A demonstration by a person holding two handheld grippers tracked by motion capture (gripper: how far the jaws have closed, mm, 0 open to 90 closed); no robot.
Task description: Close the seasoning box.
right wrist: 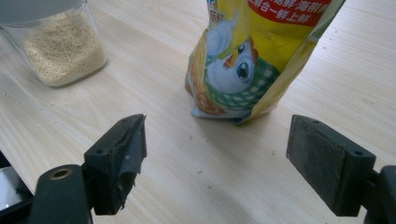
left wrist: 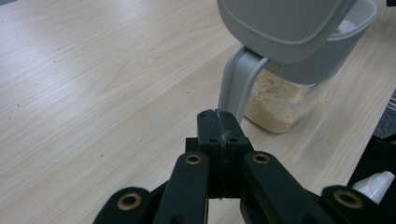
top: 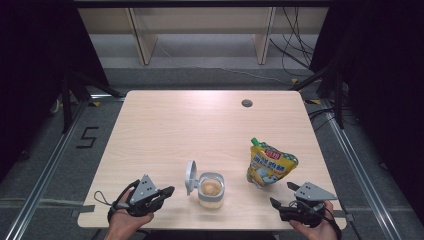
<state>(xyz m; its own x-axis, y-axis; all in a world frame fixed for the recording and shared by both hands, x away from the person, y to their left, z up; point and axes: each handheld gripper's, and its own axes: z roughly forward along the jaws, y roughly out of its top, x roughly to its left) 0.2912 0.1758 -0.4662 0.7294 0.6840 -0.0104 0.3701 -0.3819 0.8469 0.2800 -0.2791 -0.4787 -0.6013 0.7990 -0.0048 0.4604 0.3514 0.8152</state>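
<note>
A: What sat on the worktop point(top: 165, 125), biggest thing first?

B: The yellow pouch point(top: 270, 164), standing upright with its green cap on top, to the right of the jar point(top: 211, 190). The jar was near the front edge, part full of pale grains, its grey lid point(top: 191, 176) flipped up on the left side.

A: Why was the lid standing like that?

B: It looked hinged, and left up so the mouth was free, I'd judge, for a refill from the pouch.

A: And the claws?

B: The left claw point(top: 167, 191) lay just left of the jar, near the lid's hinge, jaws shut tight on nothing. In the left gripper view the tips point(left wrist: 219, 122) met flat, just short of the hinge arm and apart from it.

A: The right one?

B: The right claw point(top: 282, 194) hovered right of the jar, just in front of the pouch, jaws spread wide with nothing between them. The right gripper view had the pouch point(right wrist: 254, 56) squarely between the pads point(right wrist: 327, 158) but farther off, so it seemed lined up to take the pouch by its lower body.
</note>
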